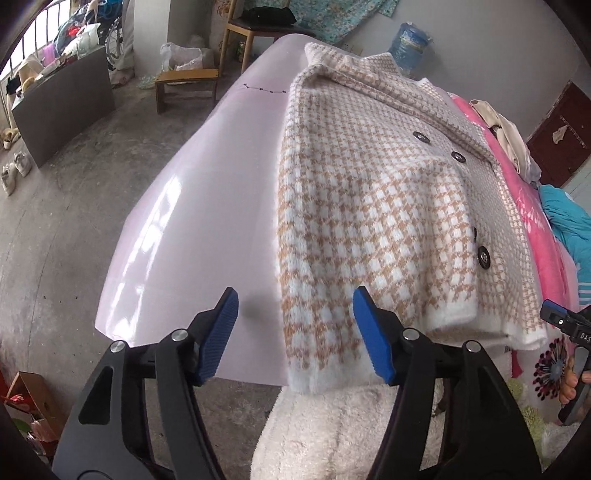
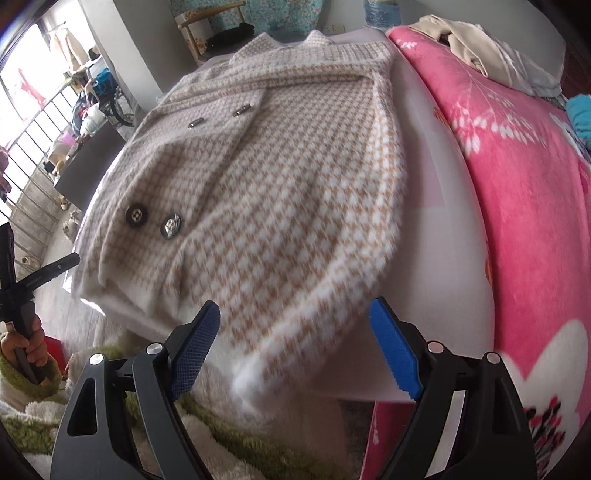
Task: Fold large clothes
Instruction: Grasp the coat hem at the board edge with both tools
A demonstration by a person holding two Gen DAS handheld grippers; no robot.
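A fuzzy tan-and-white houndstooth coat (image 1: 369,203) with dark buttons lies flat on a glossy pale lilac tabletop (image 1: 192,221), collar at the far end. Its sleeves are folded in over the front. My left gripper (image 1: 294,299) hovers open over the coat's near left hem corner, and its blue pads do not press the cloth. In the right wrist view the same coat (image 2: 277,184) fills the middle. My right gripper (image 2: 294,306) stands open above the near right hem corner, which droops over the table edge.
A pink floral blanket (image 2: 517,184) with a pile of clothes (image 2: 480,48) lies right of the coat. A wooden chair (image 1: 251,33), a low stool (image 1: 184,81), a blue water jug (image 1: 410,44) and a dark cabinet (image 1: 62,107) stand on the concrete floor beyond. A cardboard box (image 1: 33,398) sits near left.
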